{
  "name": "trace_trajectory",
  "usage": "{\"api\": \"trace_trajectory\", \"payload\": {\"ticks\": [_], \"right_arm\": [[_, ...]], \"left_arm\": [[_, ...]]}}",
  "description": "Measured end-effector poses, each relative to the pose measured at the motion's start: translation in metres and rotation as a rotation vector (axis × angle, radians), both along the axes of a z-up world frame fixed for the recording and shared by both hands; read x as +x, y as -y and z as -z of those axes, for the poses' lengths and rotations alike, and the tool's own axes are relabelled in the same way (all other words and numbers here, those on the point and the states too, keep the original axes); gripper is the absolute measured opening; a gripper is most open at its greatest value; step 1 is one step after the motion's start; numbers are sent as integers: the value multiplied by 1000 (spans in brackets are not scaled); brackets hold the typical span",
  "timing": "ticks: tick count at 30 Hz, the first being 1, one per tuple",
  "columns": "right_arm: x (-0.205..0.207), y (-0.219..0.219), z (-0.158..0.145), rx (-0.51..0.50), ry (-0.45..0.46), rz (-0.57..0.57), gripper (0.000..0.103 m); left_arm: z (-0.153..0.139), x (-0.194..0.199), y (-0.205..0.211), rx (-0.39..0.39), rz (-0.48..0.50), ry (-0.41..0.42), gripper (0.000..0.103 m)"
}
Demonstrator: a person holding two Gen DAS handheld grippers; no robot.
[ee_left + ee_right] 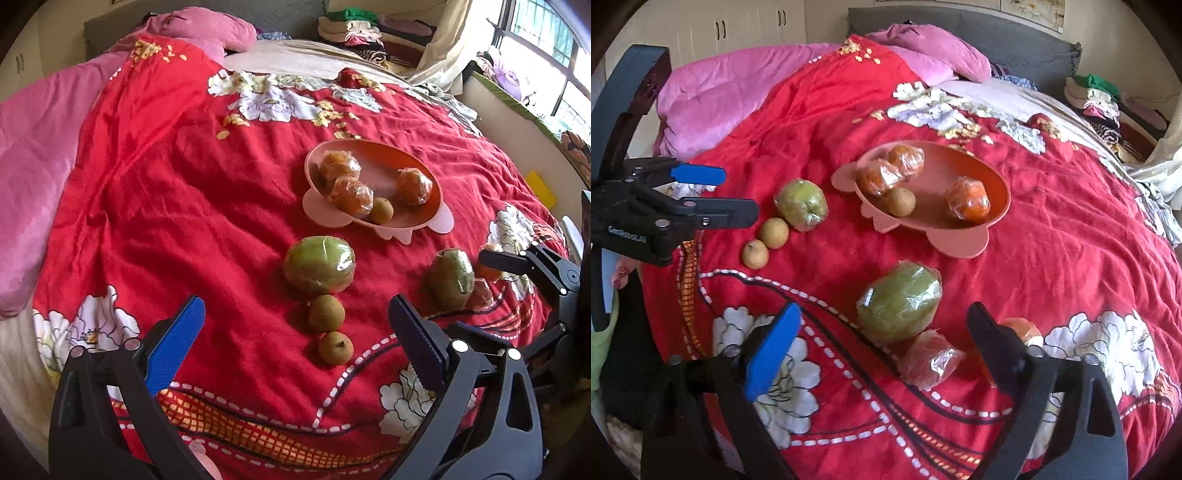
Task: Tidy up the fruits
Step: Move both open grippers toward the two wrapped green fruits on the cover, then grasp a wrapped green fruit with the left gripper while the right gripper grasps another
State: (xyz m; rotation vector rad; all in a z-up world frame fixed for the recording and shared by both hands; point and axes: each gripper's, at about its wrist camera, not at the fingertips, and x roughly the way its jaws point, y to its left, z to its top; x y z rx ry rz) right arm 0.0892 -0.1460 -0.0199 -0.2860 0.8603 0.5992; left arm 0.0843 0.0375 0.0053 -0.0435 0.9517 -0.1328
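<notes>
Left gripper (295, 325) wide apart, empty; two small brown fruits (326, 312) lie between its fingers. Right gripper (882, 343) wide apart, empty; wrapped orange (929, 365) between its fingers, untouched.

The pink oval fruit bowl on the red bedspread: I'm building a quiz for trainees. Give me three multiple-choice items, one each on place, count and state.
1. Where do the two small brown round fruits outside the bowl lie?
A in it
B beside a wrapped green fruit
C on the pillow
2. How many plastic-wrapped orange fruits are in the pink oval bowl?
A one
B three
C five
3. The right gripper is:
A open, empty
B shut on a fruit
C out of view

B: they touch the wrapped green fruit.
B: three show.
A: jaws apart, nothing gripped.
</notes>
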Motion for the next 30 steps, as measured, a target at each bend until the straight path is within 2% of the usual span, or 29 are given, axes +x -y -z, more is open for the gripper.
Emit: {"api": "trace_trajectory", "payload": {"ticks": [5, 7, 10, 14, 20, 27, 29, 30], "right_arm": [[9, -1, 11, -19, -16, -13, 71], [12, -1, 14, -20, -21, -13, 59], [14, -5, 19, -36, -19, -25, 50], [16, -5, 19, -24, -9, -29, 49], [16, 0, 16, 21, -13, -17, 49], [18, 5, 12, 70, -30, -9, 49], [18, 6, 11, 85, -35, -7, 49], [18, 7, 10, 93, -38, -6, 49]], "left_arm": [[8, 7, 0, -6, -3, -9, 93], [11, 11, 0, -9, -4, -13, 93], [14, 15, 0, -15, -1, -17, 91], [18, 22, 2, -19, 0, -22, 87], [25, 37, 1, -59, 5, -41, 66], [32, 47, 4, -77, 11, -44, 61], [33, 51, 5, -95, 15, -45, 55], [33, 52, 4, -110, 19, -45, 48]]}}
